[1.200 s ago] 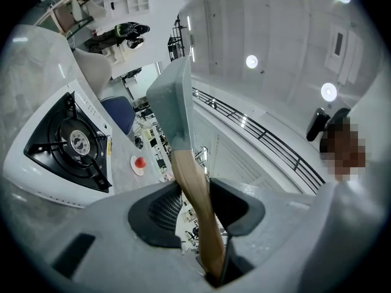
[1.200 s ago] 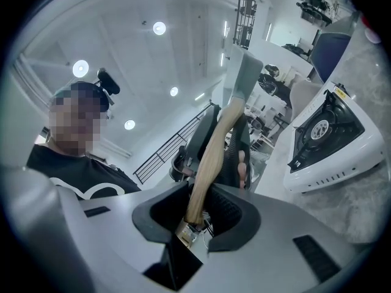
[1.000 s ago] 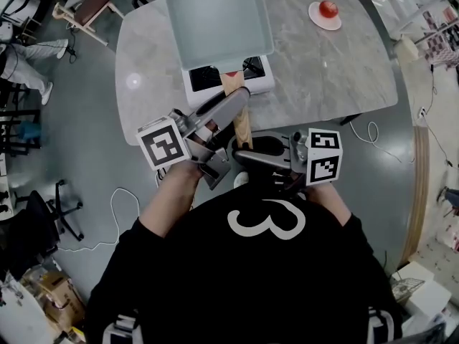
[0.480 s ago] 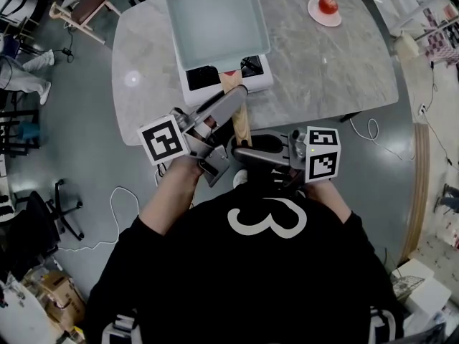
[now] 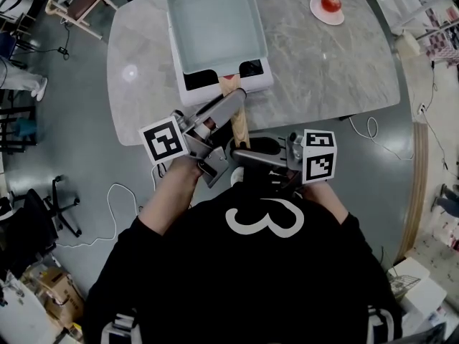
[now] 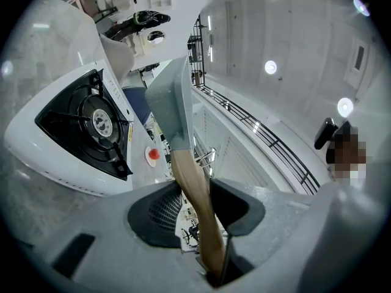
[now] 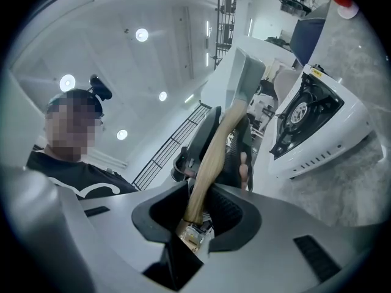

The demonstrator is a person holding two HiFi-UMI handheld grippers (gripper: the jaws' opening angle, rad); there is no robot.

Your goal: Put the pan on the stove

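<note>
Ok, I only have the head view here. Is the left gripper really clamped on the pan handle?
Observer: Yes. The left gripper view shows the left gripper with both jaws pressed on the handle.
Operator: And the right one?
Observer: The right gripper grips the handle's very end, with its jaws against the sides.
Operator: Is the pan down on the stove?
Observer: No. In the right gripper view the pan hangs clear of the stove, with a gap between them.
</note>
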